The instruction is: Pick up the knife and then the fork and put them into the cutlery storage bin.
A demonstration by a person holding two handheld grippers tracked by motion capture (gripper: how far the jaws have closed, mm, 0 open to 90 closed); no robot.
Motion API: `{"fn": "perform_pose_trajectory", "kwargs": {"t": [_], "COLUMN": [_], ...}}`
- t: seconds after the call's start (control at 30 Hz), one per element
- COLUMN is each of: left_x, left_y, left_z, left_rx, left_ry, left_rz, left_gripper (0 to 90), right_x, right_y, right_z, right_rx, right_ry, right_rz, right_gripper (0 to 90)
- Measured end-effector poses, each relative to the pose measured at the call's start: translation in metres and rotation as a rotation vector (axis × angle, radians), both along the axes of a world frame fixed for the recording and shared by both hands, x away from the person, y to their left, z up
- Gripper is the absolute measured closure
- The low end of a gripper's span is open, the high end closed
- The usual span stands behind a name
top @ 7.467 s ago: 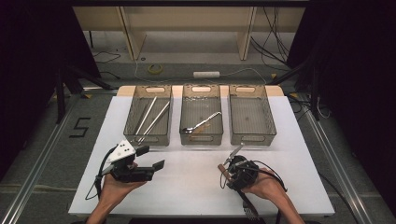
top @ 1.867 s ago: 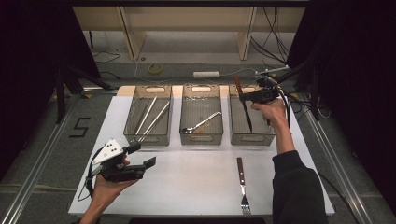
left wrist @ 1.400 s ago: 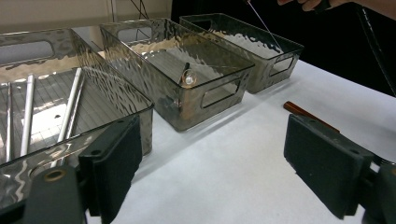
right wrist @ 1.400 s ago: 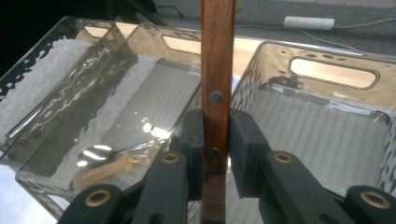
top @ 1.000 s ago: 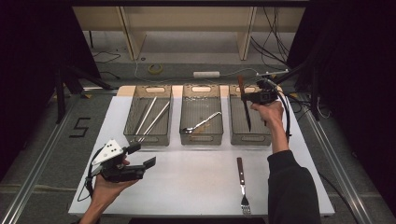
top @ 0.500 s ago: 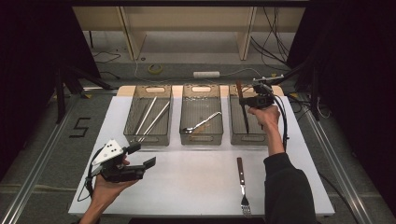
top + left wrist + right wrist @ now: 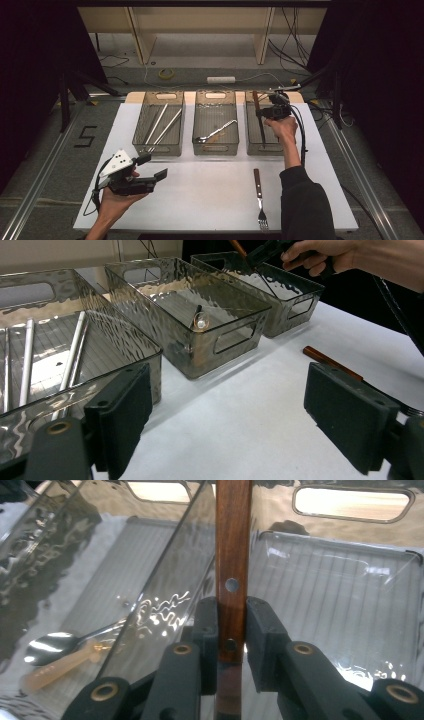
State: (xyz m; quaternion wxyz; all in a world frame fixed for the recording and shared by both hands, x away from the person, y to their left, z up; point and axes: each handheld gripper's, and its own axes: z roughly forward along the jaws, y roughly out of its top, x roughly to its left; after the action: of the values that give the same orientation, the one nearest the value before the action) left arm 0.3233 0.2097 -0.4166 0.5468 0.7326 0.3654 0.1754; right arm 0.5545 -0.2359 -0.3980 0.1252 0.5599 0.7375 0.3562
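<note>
The knife has a brown wooden handle with round metal dots and a thin dark blade. It hangs over the right bin, so it can go in there. The right gripper pinches the handle tight. The left gripper waits, its jaws wide and holding nothing. A fork lies on the white table.

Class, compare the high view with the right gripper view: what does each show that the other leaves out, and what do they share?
The high view alone gives the fork lying on the white table, the left bin with its rods, and the left gripper with jaws apart. The right gripper view alone gives the rivets in the wooden handle. Both share the right gripper clamping that wooden-handled utensil over the right bin, and the spoon in the middle bin.
</note>
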Motion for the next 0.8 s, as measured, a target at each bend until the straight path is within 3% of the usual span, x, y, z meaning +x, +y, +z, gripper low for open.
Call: {"fn": "perform_pose_trajectory", "kwargs": {"t": [0.27,0.4,0.53,0.8], "left_x": [0.000,0.000,0.000,0.000], "left_y": [0.001,0.001,0.000,0.000], "left_z": [0.000,0.000,0.000,0.000], "left_rx": [0.001,0.000,0.000,0.000], "left_ry": [0.001,0.001,0.001,0.002], "left_rz": [-0.001,0.000,0.000,0.001], "left_gripper": [19.0,19.0,19.0,19.0], "right_x": [0.003,0.004,0.001,-0.009], "right_y": [0.001,0.001,0.002,0.003], "right_z": [-0.006,-0.006,0.002,0.015], "right_rx": [-0.012,-0.019,-0.008,-0.002], "right_ry": [0.036,0.056,0.034,-0.018], "right_rz": [-0.040,-0.042,-0.040,0.049], "right_gripper": [75.8,64.5,62.0,53.8]}}
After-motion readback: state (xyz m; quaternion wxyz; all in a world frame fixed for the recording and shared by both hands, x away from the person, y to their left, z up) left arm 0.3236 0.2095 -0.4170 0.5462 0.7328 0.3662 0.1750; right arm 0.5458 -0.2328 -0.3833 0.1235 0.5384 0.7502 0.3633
